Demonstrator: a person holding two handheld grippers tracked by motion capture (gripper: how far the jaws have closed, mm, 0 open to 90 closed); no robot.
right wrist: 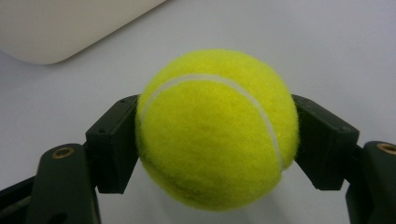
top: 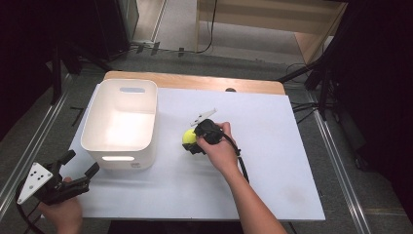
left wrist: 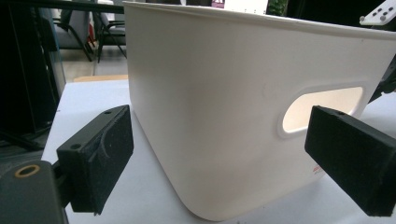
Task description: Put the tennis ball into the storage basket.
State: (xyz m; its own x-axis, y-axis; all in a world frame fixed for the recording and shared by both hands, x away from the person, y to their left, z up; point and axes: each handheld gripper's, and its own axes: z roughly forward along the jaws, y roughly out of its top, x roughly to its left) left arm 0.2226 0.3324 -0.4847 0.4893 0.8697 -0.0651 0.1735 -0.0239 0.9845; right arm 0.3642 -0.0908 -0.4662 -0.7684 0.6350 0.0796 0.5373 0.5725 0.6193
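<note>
A yellow-green tennis ball (top: 188,136) rests on the white tabletop (top: 277,161), just right of a white plastic bin (top: 152,122). My right gripper (top: 191,142) is shut on the tennis ball (right wrist: 217,128), and both black pads press its sides in the right gripper view (right wrist: 217,154). My left gripper (top: 82,163) is held near the table's front left corner, open, with nothing between its pads. In the left gripper view (left wrist: 224,154) it faces the bin's (left wrist: 210,116) rounded front corner and handle slot (left wrist: 322,105).
The bin stands at the table's left, and its inside looks empty from above. A wooden strip (top: 195,81) runs along the far edge. Metal rails (top: 336,156) flank the table. Dark stands and cables (top: 321,83) sit at the back right.
</note>
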